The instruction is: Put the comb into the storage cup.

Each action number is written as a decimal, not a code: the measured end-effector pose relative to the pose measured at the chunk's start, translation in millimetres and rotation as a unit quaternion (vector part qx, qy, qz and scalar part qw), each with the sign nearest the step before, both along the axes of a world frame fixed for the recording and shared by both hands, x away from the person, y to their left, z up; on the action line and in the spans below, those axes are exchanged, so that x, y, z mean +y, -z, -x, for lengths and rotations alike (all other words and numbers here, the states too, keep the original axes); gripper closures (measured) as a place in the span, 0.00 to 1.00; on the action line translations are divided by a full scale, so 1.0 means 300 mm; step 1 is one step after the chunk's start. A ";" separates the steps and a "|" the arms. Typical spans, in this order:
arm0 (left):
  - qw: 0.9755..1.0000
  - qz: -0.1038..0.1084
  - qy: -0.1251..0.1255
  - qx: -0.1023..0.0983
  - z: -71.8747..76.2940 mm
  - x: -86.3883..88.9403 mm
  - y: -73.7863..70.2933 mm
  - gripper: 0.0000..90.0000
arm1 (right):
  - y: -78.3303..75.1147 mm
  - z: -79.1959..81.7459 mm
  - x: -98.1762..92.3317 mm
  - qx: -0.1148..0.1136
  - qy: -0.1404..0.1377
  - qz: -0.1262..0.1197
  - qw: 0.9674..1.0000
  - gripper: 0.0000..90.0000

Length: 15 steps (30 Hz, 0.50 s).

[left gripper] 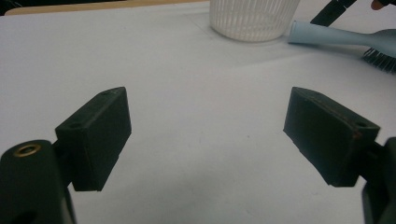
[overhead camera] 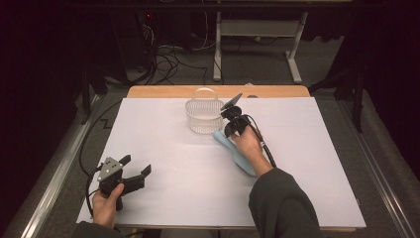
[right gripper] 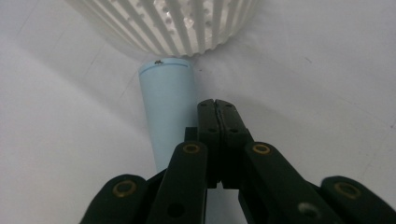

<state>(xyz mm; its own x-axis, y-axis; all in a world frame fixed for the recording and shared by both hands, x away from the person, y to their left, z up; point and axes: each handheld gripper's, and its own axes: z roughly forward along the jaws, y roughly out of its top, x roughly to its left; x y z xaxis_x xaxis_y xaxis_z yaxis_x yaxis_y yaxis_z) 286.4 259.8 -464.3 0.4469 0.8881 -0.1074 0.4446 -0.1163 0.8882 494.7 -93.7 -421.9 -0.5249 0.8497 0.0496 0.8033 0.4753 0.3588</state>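
One white ribbed plastic basket (overhead camera: 204, 116) near the tabletop's (overhead camera: 317, 163) far edge, one pale-blue brush (overhead camera: 236, 151) beside it; open room elsewhere. Left gripper (overhead camera: 135, 165) jaws apart, right gripper (overhead camera: 229, 115) jaws together, empty.

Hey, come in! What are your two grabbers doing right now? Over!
Left gripper open, idle near table edge. Right gripper shut, empty, beside the blue brush handle. Handle tip nearly touches white basket. Nothing in the way.

Light from overhead: I see the white table sheet (overhead camera: 173, 163) evenly bright, room around it v. dark. Soft shadows, no hard glare. Left gripper view: near jaws slightly soft, bg a bit blurry. Right gripper view: basket (right gripper: 187, 23) overexposed, jaws dark w/ little detail.
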 end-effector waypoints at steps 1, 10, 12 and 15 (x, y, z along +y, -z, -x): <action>1.000 0.000 0.000 0.000 0.000 0.000 0.000 0.18 | -0.001 0.003 0.003 0.001 -0.001 0.000 1.000 1.00; 1.000 0.003 -0.001 0.000 0.000 0.001 0.000 0.18 | 0.002 0.035 0.025 0.001 -0.025 0.007 1.000 1.00; 1.000 0.003 -0.001 -0.001 0.001 0.002 0.000 0.18 | 0.003 0.040 0.026 0.002 -0.028 0.007 1.000 1.00; 1.000 0.003 -0.002 0.000 0.001 0.002 0.000 0.18 | 0.004 0.050 0.032 0.003 -0.034 0.007 0.999 1.00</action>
